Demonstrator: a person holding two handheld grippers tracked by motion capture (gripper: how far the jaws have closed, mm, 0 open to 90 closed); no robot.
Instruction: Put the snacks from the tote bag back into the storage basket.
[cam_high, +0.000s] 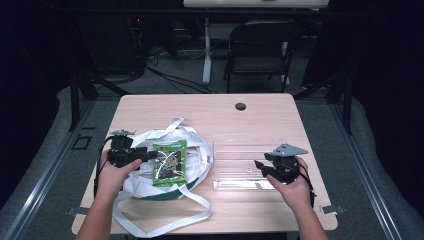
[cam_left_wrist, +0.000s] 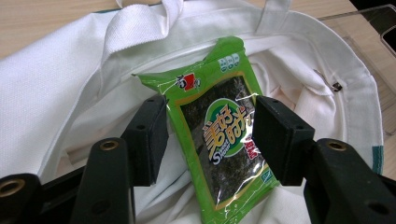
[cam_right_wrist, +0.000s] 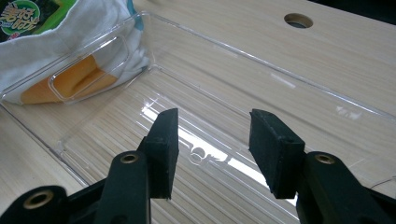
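Note:
A green seaweed snack packet (cam_high: 170, 162) (cam_left_wrist: 219, 126) lies flat on a white cloth tote bag (cam_high: 150, 187) (cam_left_wrist: 56, 88) at the table's left. My left gripper (cam_high: 147, 156) (cam_left_wrist: 208, 116) comes in from the left, and its black pads stand on either side of the packet; the packet is not squeezed or buckled, so the jaws read as open. A clear plastic tray (cam_high: 235, 150) (cam_right_wrist: 299, 79) sits at the right, with nothing in it. My right gripper (cam_high: 259, 167) (cam_right_wrist: 215, 126) hovers over the tray's near right part, open with nothing between its pads.
The bag's long white straps (cam_high: 165, 225) loop toward the table's front edge. A round cable hole (cam_high: 240, 106) (cam_right_wrist: 298, 20) is in the tabletop at the back. A black folding chair (cam_high: 262, 50) stands behind the table. The bag's edge (cam_right_wrist: 84, 28) touches the tray's left wall.

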